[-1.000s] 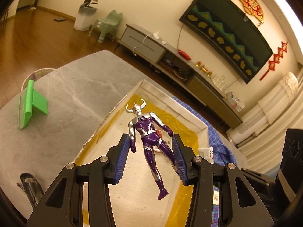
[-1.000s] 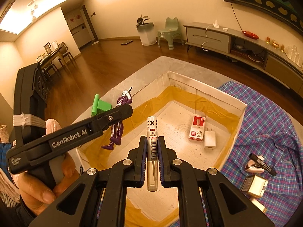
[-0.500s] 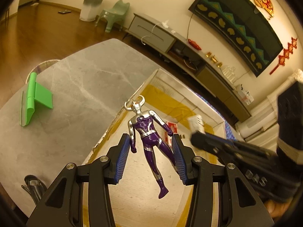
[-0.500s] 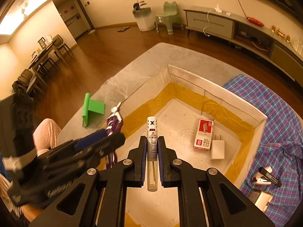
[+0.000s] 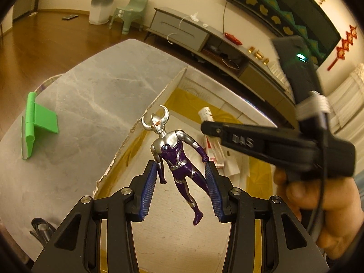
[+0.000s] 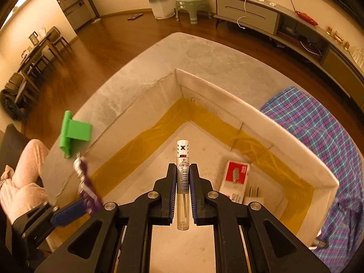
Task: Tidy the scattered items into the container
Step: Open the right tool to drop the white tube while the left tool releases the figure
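A purple and silver horned toy figure (image 5: 169, 150) hangs between the blue pads of my left gripper (image 5: 181, 163) over the left wall of the white cardboard box (image 5: 173, 86). The jaws are closing on it, pads against an arm and a leg. My right gripper (image 6: 182, 167) is shut on a clear tube with a white cap (image 6: 182, 152), pointing down over the floor of the box (image 6: 227, 95). Its black body (image 5: 261, 141) crosses the left wrist view at right. The figure (image 6: 86, 186) also shows blurred at lower left in the right wrist view.
A green stand (image 5: 38, 122) and a dark clip (image 5: 41, 229) lie on the grey marble table left of the box. Inside the box sit a red and white packet (image 6: 236, 175) and a white charger (image 6: 254, 198). A plaid cloth (image 6: 318, 136) covers the table to the right.
My right gripper has swung with the tube over the box and now fills the right side of the left wrist view. My left gripper with the figure has sunk a little.
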`<state>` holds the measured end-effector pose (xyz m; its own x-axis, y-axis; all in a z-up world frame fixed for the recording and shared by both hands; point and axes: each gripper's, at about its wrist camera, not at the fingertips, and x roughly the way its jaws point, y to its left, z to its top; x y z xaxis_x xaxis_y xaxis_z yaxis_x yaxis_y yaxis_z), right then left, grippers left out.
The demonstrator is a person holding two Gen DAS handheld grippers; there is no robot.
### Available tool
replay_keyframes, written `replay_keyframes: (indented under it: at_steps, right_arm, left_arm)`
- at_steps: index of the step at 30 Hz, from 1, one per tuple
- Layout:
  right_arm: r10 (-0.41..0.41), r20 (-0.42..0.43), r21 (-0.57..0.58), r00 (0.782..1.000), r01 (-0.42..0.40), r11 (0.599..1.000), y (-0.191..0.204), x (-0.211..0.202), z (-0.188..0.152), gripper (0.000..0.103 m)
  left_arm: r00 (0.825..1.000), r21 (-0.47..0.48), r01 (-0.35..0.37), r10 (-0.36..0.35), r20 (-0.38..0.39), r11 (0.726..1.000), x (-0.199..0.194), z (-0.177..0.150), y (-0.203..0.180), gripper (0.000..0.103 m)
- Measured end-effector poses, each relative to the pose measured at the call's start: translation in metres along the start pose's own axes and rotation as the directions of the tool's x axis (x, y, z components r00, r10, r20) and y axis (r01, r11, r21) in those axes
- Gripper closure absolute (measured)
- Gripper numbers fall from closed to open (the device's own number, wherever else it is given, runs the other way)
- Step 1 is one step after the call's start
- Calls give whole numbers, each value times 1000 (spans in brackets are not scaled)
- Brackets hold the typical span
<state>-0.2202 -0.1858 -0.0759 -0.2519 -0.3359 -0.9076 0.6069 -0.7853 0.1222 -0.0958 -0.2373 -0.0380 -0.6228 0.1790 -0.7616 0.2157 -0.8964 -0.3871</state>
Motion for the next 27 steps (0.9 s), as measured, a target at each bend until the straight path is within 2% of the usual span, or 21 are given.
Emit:
replay_keyframes:
  at_steps: [3, 4, 6, 14, 27]
  right_arm:
    - [-18, -15, -15, 1000, 18, 1000, 1, 9, 4, 91]
    - [-21, -19, -19, 1000, 21, 1000, 1, 11, 4, 91]
    - [-25, -23, -25, 999, 25, 999, 2, 14, 6, 91]
    - [-31, -35, -4, 999, 31, 1000, 2, 19, 5, 86]
    - [-9, -17, -8, 1000, 9, 1000, 5, -11, -16, 84]
  left_arm:
    - [1000, 3, 1, -1, -14, 1000, 2, 1, -1, 58]
    - [1000, 6, 4, -4, -24, 1000, 3, 1, -2, 71]
    - [999, 8, 0, 0, -39, 1000, 5, 1, -3, 76]
    - [999, -9, -10, 9, -43, 1000, 2, 1, 1, 75]
    - [1000, 28, -9, 9, -15, 1000, -23, -3, -10, 75]
